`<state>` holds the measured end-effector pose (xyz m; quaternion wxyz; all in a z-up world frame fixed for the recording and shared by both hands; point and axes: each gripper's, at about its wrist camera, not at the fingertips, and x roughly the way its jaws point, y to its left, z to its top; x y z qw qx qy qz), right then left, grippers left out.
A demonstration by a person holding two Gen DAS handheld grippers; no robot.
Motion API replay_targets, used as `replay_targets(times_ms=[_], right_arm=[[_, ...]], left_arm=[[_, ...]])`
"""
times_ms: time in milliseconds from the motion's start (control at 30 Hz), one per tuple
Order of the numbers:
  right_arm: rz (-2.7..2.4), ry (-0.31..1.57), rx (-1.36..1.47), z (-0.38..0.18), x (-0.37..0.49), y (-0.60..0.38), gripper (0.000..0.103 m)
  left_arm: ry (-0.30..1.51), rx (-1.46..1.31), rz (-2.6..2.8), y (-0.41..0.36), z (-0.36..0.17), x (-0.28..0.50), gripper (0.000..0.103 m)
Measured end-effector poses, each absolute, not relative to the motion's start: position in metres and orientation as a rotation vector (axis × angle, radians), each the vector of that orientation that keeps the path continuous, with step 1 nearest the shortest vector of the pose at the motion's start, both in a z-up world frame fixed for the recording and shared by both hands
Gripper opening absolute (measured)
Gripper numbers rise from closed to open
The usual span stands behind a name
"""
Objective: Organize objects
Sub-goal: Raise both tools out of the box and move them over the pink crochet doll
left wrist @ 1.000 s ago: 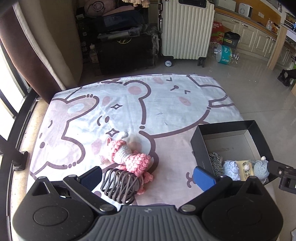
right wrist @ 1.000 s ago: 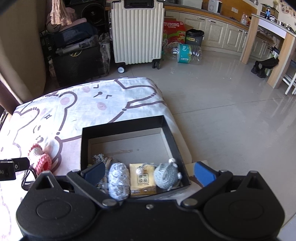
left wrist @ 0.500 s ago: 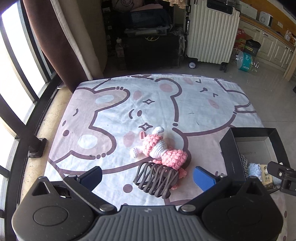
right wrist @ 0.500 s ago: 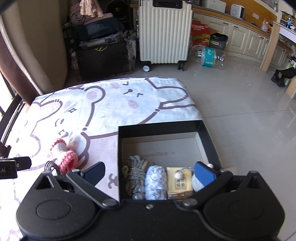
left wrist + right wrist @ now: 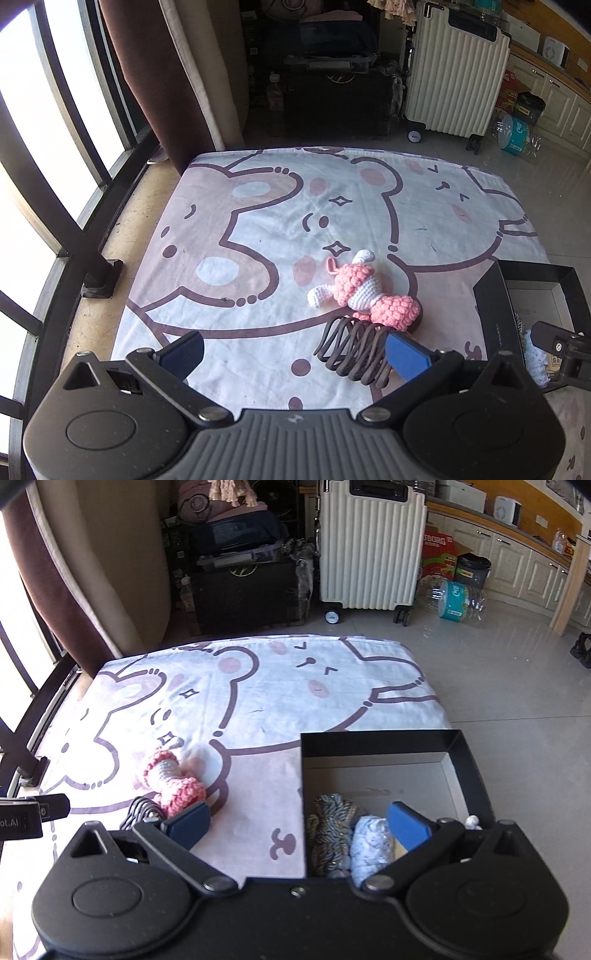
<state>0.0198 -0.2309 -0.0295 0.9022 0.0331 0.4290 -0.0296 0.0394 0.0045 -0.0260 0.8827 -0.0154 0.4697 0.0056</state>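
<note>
Spread across the floor, a bear-print blanket [image 5: 258, 206] bears the black box [image 5: 373, 744]. Left of the box lie the crochet doll [image 5: 364, 291] and hair claw [image 5: 351, 347], awaiting collection; both the left gripper [image 5: 295, 349] and right gripper [image 5: 299, 821] gape wide, empty.

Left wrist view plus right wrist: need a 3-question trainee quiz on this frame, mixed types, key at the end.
1. True or false: the pink crochet doll already lies inside the black box.
2. Multiple choice: the dark claw hair clip lies
A. inside the box
B. on the bear-print blanket, touching the doll
C. on the tiled floor
3. Fill in: the jaws of the left gripper and the right gripper are both ____, holding nothing.

Key: 1 false, it lies on the blanket left of the box. 2 B. 3 open.
</note>
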Motion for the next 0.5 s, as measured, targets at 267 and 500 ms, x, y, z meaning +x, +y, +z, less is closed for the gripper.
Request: replay_targets(times_ms=[267, 500], right_arm=[[-0.035, 0.883, 0.070, -0.029, 0.024, -0.214, 0.103], [-0.013, 0.886, 0.059, -0.031, 0.028, -0.204, 0.103]], left_arm=[[0.977, -0.046, 0.007, 0.016, -0.029, 0.037, 0.103], [0.981, -0.034, 0.004, 0.019, -0.034, 0.040, 0.103]])
